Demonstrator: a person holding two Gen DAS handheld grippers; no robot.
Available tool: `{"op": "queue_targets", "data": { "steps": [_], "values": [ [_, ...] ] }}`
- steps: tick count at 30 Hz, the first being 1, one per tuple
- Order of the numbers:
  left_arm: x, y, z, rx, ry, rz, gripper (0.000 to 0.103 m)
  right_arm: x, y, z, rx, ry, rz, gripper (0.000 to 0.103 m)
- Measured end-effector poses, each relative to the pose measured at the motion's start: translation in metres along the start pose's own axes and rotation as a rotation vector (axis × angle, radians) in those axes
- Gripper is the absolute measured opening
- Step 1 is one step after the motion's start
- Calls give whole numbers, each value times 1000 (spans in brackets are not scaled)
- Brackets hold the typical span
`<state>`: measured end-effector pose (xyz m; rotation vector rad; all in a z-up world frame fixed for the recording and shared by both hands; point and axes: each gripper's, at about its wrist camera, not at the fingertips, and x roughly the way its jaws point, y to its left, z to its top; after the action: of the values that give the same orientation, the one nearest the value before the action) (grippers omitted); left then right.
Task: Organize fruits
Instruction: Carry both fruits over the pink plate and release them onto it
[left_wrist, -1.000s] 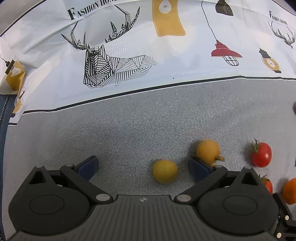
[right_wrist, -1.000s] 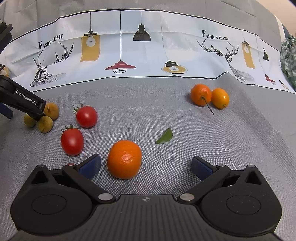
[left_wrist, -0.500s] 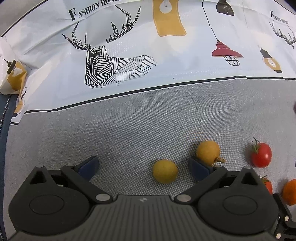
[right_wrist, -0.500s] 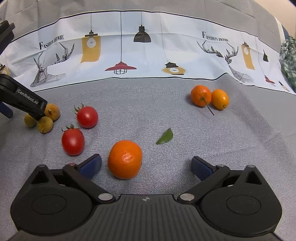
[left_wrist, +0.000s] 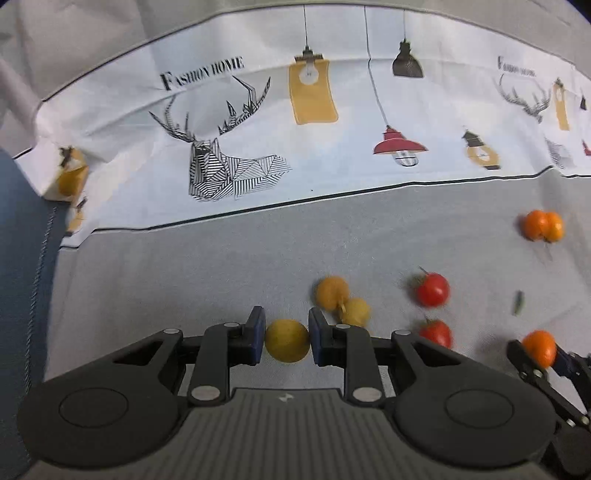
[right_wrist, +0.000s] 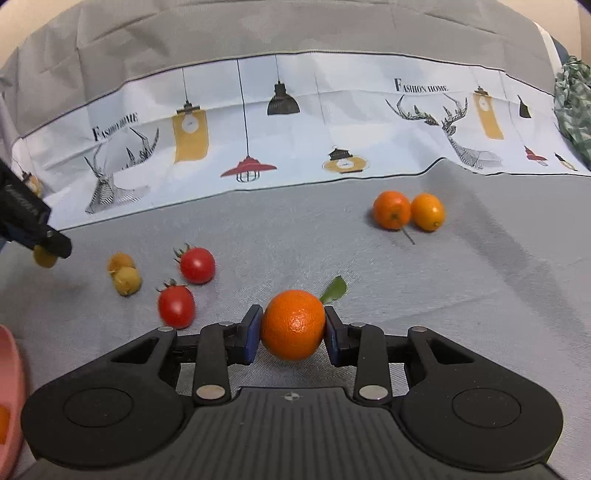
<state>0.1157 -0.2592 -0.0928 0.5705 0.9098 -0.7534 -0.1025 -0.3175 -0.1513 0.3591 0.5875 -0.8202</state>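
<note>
Where pads press: orange (right_wrist: 292, 329) between tool (right_wrist: 291, 334) pads.

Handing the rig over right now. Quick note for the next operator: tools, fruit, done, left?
Left tool: just closed, shut on a yellow fruit.
Right tool: just closed, shut on an orange.
On the grey cloth: two red tomatoes, two touching yellow fruits, two touching oranges at far right, a loose leaf.
Done: both picks gripped.
Left: place these two, then sort the remaining fruit. Pink container edge at lower left, likely a drop spot.
</note>
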Motion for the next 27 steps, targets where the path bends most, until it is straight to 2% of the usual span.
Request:
{"op": "queue_targets", "data": {
  "steps": [10,17,23,27],
  "values": [
    [-99,2,-37,-16,-43,15,28,-93,-2,1,20,-23,51,36],
    [-165,12,-74,-39,-83,21,28,-155,6,2,-16,-60,101,36],
    [-219,29,-122,-82,-101,-3,28,-214,29,-3,-94,-93,158,36],
    [-246,37,-160,-111,-107,9,28,-249,44,-16,-126,-72,248,36]
  ]
}}
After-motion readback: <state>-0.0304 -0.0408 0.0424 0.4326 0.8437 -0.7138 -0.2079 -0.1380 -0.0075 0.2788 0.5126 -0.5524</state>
